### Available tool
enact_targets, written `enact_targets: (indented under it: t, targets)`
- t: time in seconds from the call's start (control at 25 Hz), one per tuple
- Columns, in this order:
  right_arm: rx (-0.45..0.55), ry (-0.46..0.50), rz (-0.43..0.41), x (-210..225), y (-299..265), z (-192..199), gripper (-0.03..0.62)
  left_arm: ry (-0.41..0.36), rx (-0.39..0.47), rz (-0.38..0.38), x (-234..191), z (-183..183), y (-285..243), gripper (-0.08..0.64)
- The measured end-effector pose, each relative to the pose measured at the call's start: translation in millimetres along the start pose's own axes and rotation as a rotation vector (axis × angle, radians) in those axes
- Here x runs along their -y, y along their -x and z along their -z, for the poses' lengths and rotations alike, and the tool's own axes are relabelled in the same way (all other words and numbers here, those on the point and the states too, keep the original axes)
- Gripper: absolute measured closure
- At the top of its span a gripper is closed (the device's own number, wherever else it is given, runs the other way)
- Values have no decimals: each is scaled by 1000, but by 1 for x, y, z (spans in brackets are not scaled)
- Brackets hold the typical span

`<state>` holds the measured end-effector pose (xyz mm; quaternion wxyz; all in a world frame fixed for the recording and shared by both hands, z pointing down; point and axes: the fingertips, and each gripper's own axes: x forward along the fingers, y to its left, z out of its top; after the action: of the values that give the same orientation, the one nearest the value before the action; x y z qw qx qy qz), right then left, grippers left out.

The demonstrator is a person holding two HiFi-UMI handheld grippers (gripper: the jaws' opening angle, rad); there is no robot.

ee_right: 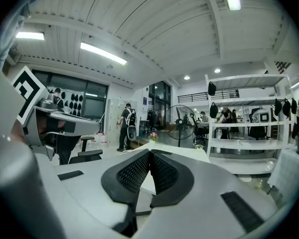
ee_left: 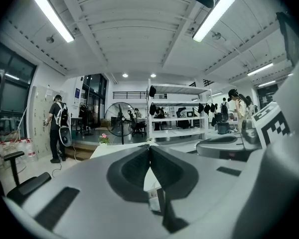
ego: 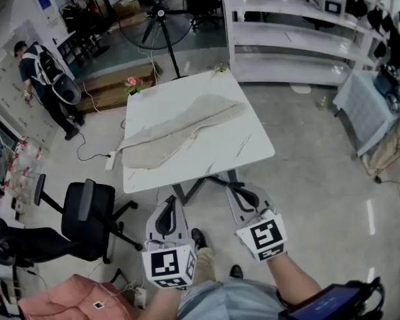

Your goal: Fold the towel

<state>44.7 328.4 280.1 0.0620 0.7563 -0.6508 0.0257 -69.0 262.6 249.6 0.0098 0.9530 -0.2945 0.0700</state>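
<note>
On table (ego: pixel 251 147), towel (ego: pixel 180 132): head view only

Towel (ego: pixel 180 133): its left end reaches the edge of the counter (ego: pixel 247 155); whether it hangs over cannot be told. It cannot be made out in either gripper view, where the counter shows only edge-on.
Counter legs (ego: pixel 195 189): mostly hidden under the top and behind the left tongs (ego: pixel 172 200) and right tongs (ego: pixel 231 189).
Right forearm (ego: pixel 297 282): cut off by the head view's bottom edge.
Dark screen (ego: pixel 333 303): cut at the bottom-right corner, display unreadable.
Pink cushion (ego: pixel 67 303): cut by the bottom edge.
Paper tag (ee_left: pixel 153 198): blurred — print illegible.
Shelf goods (ego: pixel 333 5): too small to name.
</note>
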Motion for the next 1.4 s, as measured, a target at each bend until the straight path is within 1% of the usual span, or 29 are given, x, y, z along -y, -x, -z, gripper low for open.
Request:
enact_targets:
  t: [0.24,0.44,0.68,0.84,1.04,1.28,1.4]
  targets:
    - [-35,3,-11,10,-71,12,575,34,-32,-6,-49,19,-61,551]
    - [-66,13,11,25,-151,16,575,22,-76,5,-107,33,-125,551]
    - [-80,33,64,59,-230,-4,575,24,-103,21,-167,25,-192,551]
    - [-65,61,98,72,-271,-24,575,19,-88,36,-198,15,-222,551]
    - [-32,88,131,83,-298,-46,575,10,-71,39,-221,8,-245,551]
    - [-12,116,147,105,-315,-62,574,13,-45,57,-227,-6,-272,549]
    - [-23,128,132,123,-330,-60,574,6,-88,67,-229,6,-287,549]
